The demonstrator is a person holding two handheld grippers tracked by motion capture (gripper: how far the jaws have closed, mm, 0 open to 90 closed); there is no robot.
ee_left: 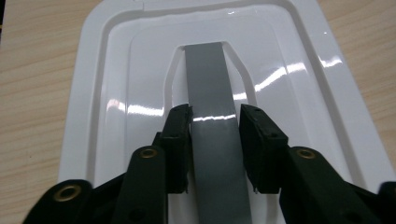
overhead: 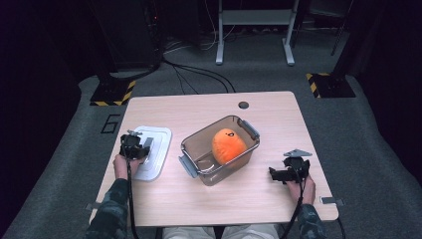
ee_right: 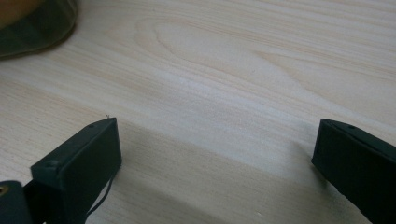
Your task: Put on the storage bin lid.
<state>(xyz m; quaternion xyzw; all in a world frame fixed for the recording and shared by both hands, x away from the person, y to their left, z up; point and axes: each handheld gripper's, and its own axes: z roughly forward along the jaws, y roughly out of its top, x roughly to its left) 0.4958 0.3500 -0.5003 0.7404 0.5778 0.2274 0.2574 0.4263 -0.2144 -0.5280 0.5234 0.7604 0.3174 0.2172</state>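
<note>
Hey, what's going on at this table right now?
A person works with a gripper in each hand. The left gripper has closed on the grey handle of a white lid lying flat beside a clear bin. An orange plush toy sits inside it. The right gripper rests open over bare table.
</note>
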